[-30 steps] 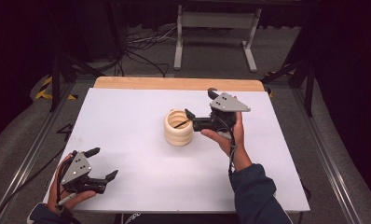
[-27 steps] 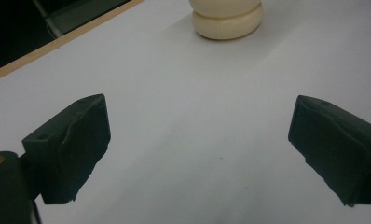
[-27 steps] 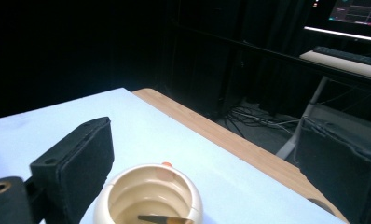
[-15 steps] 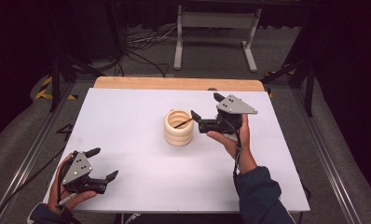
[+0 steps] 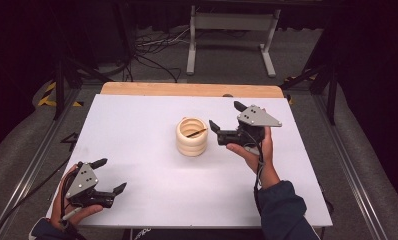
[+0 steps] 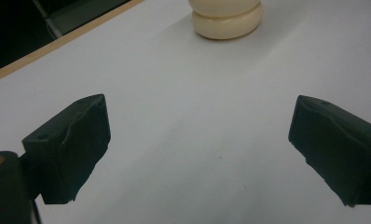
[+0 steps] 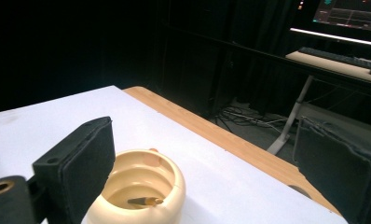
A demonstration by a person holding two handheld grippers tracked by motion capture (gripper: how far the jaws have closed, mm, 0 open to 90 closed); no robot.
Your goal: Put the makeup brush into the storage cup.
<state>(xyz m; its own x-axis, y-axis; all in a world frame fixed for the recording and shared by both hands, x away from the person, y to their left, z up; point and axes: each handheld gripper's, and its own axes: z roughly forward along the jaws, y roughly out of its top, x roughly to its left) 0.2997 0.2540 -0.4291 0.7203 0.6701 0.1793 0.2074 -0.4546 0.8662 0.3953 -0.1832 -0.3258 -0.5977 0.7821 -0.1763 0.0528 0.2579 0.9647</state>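
The cream ribbed round holder (image 5: 192, 136) with a dark pencil (image 5: 195, 133) inside stands mid-way on the white rectangular surface (image 5: 137, 130), the right gripper (image 5: 226, 121) just beside it with fingers released, the left gripper (image 5: 110, 176) likewise spread near the front edge, amid a dark room with floor cables (image 5: 152, 50).

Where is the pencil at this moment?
In the high view the pencil lies slanted inside the cream ribbed holder near the table's middle, just left of the open right gripper; the right gripper view shows its tip inside the holder.
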